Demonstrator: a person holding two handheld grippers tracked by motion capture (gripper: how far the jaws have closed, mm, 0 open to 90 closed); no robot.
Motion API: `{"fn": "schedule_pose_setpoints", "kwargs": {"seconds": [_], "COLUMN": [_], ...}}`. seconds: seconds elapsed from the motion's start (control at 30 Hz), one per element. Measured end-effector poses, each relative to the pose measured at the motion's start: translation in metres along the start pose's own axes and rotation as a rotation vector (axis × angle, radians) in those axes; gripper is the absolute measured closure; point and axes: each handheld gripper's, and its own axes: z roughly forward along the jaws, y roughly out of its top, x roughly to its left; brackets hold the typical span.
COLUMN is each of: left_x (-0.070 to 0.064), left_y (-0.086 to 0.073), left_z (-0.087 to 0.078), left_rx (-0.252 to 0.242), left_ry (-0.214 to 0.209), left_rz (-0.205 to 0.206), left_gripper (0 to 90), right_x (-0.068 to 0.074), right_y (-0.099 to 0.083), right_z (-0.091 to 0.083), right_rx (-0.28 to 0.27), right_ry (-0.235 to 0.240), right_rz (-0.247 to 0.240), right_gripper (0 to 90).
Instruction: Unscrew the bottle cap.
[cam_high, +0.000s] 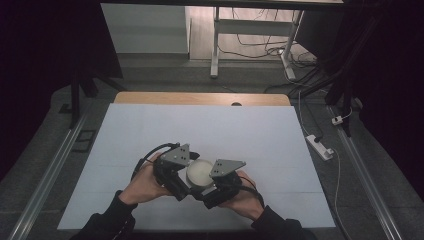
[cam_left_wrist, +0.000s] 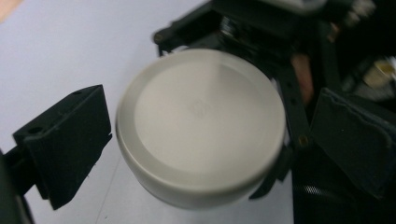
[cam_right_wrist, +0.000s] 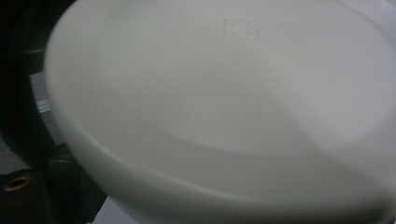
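High view: one round white lid (cam_high: 199, 171) sits low on the white table sheet (cam_high: 200, 130), near 6 o'clock, flat face up, so its axis points straight up; being round, it has no long axis. Two grippers flank it: left gripper (cam_high: 176, 169) at the lid's 9 o'clock, right gripper (cam_high: 223, 176) at its 3 o'clock, both touching or just beside its rim. Two hands hold them: left hand (cam_high: 142, 186), right hand (cam_high: 246, 197). Off the table at 3 o'clock: one white power strip (cam_high: 320, 146) on the floor, cables around it. A white desk frame (cam_high: 250, 37) stands at 12 o'clock, well apart. Nothing else lies on the sheet.

Left gripper view: lid (cam_left_wrist: 201, 126) fills the centre, flat face toward the camera, slightly tilted. The jaws are spread wide, one each side; the left one stands clear of the rim, the right one looks close, contact unclear. The other gripper's black frame sits behind the lid at 1 o'clock.

Right gripper view: lid (cam_right_wrist: 224, 107) is very close and blurred. Can't tell whether these jaws are spread or pinching.
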Motion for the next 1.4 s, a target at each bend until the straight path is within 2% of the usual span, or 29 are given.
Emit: {"fn": "schedule_pose_setpoints", "kwargs": {"seconds": [0.07, 0.1, 0.17, 0.23, 0.3, 0.37, 0.47, 0.53, 0.7, 0.73, 0.77, 0.8, 0.83, 0.87, 0.9, 0.93, 0.97, 1.03, 1.13, 1.4], "left_x": [0.002, 0.004, 0.005, 0.005, 0.005, 0.005, 0.003, 0.003, 0.005, 0.005, 0.005, 0.005, 0.005, 0.005, 0.005, 0.004, 0.004, 0.003, 0.003, 0.000], "left_y": [-0.002, -0.004, -0.005, -0.007, -0.008, -0.009, -0.009, -0.009, -0.007, -0.007, -0.006, -0.005, -0.004, -0.003, -0.003, -0.001, -0.001, 0.001, 0.001, 0.004], "left_z": [0.000, 0.001, 0.002, 0.004, 0.007, 0.007, 0.007, 0.009, 0.014, 0.014, 0.016, 0.018, 0.021, 0.022, 0.022, 0.024, 0.024, 0.026, 0.025, 0.021], "left_rx": [0.007, -0.002, 0.002, 0.010, 0.009, 0.002, 0.001, -0.005, -0.006, -0.006, -0.003, 0.002, 0.011, 0.017, 0.017, 0.018, 0.018, 0.013, 0.006, -0.011], "left_ry": [-0.038, -0.077, -0.089, -0.101, -0.137, -0.155, -0.139, -0.107, -0.030, -0.030, -0.010, 0.009, 0.045, 0.062, 0.062, 0.092, 0.092, 0.115, 0.121, 0.142], "left_rz": [0.027, 0.033, 0.038, 0.043, 0.060, 0.077, 0.080, 0.062, -0.016, -0.016, -0.036, -0.056, -0.097, -0.111, -0.111, -0.141, -0.141, -0.168, -0.183, -0.183], "left_gripper": [0.0, 0.0, 0.0, 0.9, 1.9, 4.8, 7.4, 7.7, 7.9, 7.9, 7.9, 7.9, 7.9, 7.9, 7.9, 7.9, 7.9, 7.9, 8.0, 8.0], "right_x": [0.002, 0.003, 0.005, 0.009, 0.011, 0.013, 0.013, 0.012, 0.006, 0.005, 0.004, 0.004, 0.002, 0.001, 0.000, 0.000, -0.001, -0.002, -0.002, -0.002], "right_y": [0.001, 0.001, 0.001, 0.002, 0.002, 0.003, 0.002, 0.002, 0.002, 0.001, 0.001, 0.001, 0.000, -0.001, -0.001, -0.001, -0.001, -0.001, -0.001, -0.002], "right_z": [0.000, 0.000, 0.000, 0.000, 0.000, 0.001, 0.001, 0.001, 0.000, 0.000, 0.001, 0.001, 0.002, 0.002, 0.002, 0.002, 0.002, 0.002, 0.002, 0.002], "right_rx": [-0.004, -0.008, -0.006, -0.008, -0.013, -0.018, -0.015, -0.013, -0.001, 0.003, 0.009, 0.009, 0.018, 0.019, 0.022, 0.023, 0.021, 0.021, 0.019, 0.021], "right_ry": [0.027, 0.040, 0.050, 0.081, 0.103, 0.111, 0.105, 0.092, 0.032, 0.014, -0.008, -0.008, -0.038, -0.050, -0.063, -0.076, -0.083, -0.093, -0.103, -0.107], "right_rz": [-0.011, -0.019, -0.030, -0.054, -0.069, -0.081, -0.077, -0.071, -0.035, -0.026, -0.018, -0.018, -0.001, 0.011, 0.018, 0.022, 0.027, 0.038, 0.042, 0.041], "right_gripper": [6.4, 6.4, 6.4, 6.4, 6.4, 6.4, 6.4, 6.4, 6.4, 6.4, 6.4, 6.4, 6.4, 6.4, 6.4, 6.4, 6.4, 6.4, 6.4, 6.4]}}
